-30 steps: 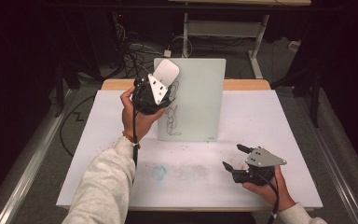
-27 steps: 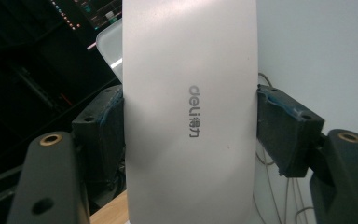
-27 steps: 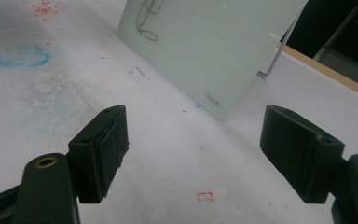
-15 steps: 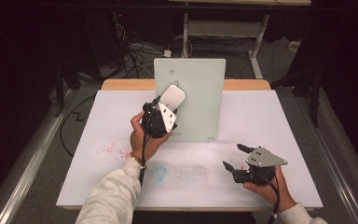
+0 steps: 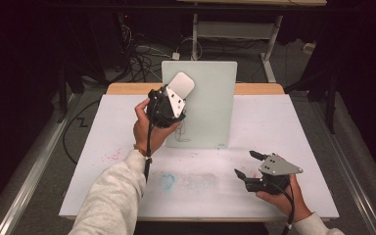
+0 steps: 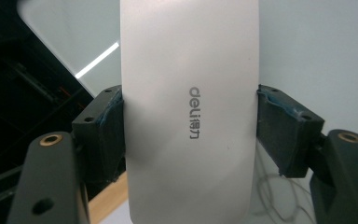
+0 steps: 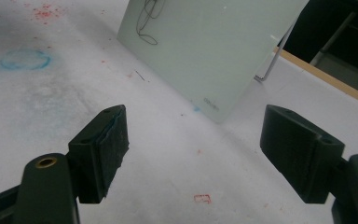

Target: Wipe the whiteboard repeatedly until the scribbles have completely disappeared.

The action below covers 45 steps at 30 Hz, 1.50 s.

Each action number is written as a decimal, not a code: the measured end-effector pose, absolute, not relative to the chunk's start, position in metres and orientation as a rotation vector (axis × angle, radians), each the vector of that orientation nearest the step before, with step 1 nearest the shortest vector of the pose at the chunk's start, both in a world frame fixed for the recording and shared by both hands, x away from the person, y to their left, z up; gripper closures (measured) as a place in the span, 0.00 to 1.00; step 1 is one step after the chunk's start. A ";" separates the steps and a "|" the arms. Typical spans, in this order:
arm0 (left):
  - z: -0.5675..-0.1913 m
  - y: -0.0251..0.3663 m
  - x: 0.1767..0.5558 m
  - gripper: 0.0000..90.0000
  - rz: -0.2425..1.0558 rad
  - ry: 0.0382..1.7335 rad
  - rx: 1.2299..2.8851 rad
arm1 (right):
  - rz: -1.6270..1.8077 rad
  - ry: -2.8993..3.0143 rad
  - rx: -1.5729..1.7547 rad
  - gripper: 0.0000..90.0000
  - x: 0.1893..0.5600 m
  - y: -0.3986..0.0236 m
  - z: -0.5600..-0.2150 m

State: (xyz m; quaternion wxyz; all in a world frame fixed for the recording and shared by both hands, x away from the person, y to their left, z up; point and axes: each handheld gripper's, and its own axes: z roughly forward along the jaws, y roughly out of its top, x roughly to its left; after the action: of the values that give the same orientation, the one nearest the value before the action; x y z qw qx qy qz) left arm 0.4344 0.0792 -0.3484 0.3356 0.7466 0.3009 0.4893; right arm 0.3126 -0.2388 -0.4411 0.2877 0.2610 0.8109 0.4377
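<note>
The eraser [image 6: 189, 116], a smooth pale block with "deli" printed on its back, sat squeezed between the fingers [image 6: 100, 135] of your left gripper [image 5: 169, 103], which you held raised against the upper left part of the upright glass board [image 5: 210, 105]. You likely gripped it across its narrow width with the back toward you so the wiping face could press flat on the board, where a thin black scribble [image 5: 181, 132] waited just below it. Your right gripper [image 5: 252, 164] rested low on the counter [image 5: 298, 117] near its front right corner, fingers spread wide with nothing between them, apparently parked out of the way. The left gripper view gave you the logo and the pads biting both edges, which the high view was too small to show. The right gripper view showed the board's wire stand [image 7: 272, 58] behind it and red specks and a blue ring [image 7: 25, 59] smudged on the counter. The high view alone laid out both hands, the board and the cables on the floor beyond.
</note>
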 end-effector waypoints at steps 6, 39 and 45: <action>-0.342 0.079 0.437 0.32 1.277 0.801 1.932 | 1.175 2.162 0.698 0.26 0.313 -0.241 -0.440; -0.351 0.072 0.432 0.32 1.226 0.824 1.984 | 1.162 2.189 0.677 0.27 0.311 -0.238 -0.442; -0.360 0.074 0.431 0.32 1.239 0.813 1.979 | 1.163 2.189 0.677 0.27 0.312 -0.238 -0.442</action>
State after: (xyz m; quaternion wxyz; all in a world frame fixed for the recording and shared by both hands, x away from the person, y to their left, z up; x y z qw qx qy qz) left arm 0.4309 0.0739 -0.3601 0.3285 0.7559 0.3107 0.4734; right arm 0.3115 -0.2379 -0.4422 0.2821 0.2527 0.8173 0.4342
